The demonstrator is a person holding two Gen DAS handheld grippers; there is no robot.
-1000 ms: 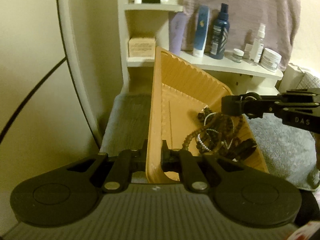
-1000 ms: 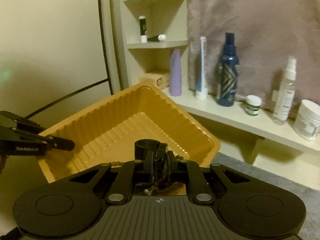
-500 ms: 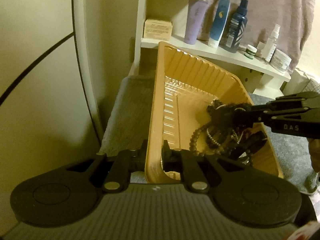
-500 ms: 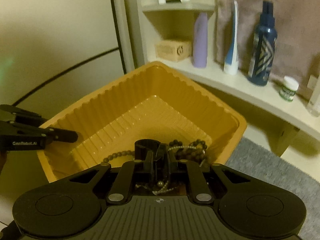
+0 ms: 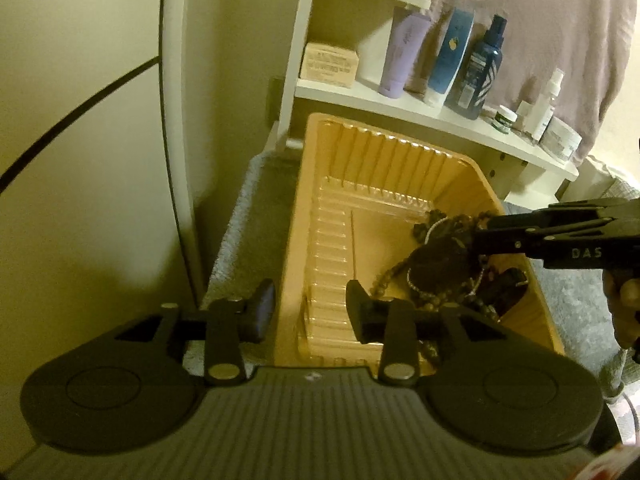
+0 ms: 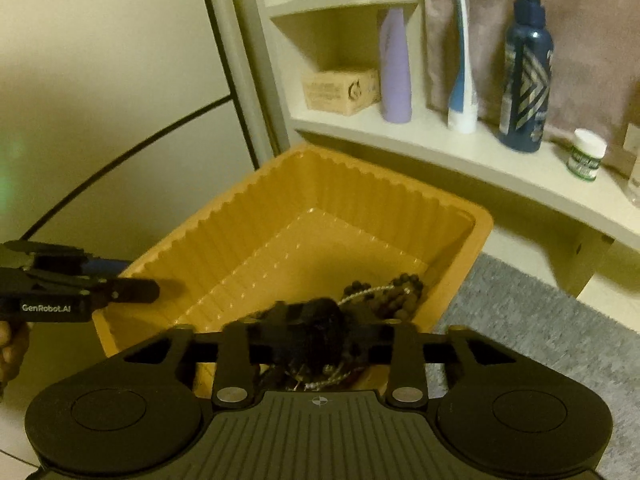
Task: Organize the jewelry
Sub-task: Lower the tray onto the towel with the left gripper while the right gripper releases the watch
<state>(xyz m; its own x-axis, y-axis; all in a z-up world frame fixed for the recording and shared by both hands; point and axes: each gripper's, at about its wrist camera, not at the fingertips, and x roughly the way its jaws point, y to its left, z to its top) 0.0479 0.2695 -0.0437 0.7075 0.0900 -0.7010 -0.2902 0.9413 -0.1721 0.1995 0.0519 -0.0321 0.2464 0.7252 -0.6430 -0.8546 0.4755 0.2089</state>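
An orange ribbed plastic tray (image 5: 400, 168) sits on a grey mat; it also shows in the right wrist view (image 6: 280, 208). A pile of dark bead necklaces and silver chains (image 5: 440, 264) lies in its right corner, also seen in the right wrist view (image 6: 384, 288). My left gripper (image 5: 308, 312) is open, its fingers standing either side of the tray's near left wall without touching it. My right gripper (image 6: 316, 336) is open over the bead pile, a dark bundle lying between its fingers. It shows from the side in the left wrist view (image 5: 492, 236).
A white shelf (image 5: 440, 116) behind the tray holds a purple tube (image 6: 396, 68), a blue tube, a dark blue spray bottle (image 6: 524, 68), small jars and a cardboard box (image 6: 340, 90). A grey mat (image 6: 540, 320) lies under the tray. A wall stands at left.
My left gripper has opened and let go of the tray wall. My right gripper has opened and lowered over the beads, which now rest in the tray. The tray sits flatter.
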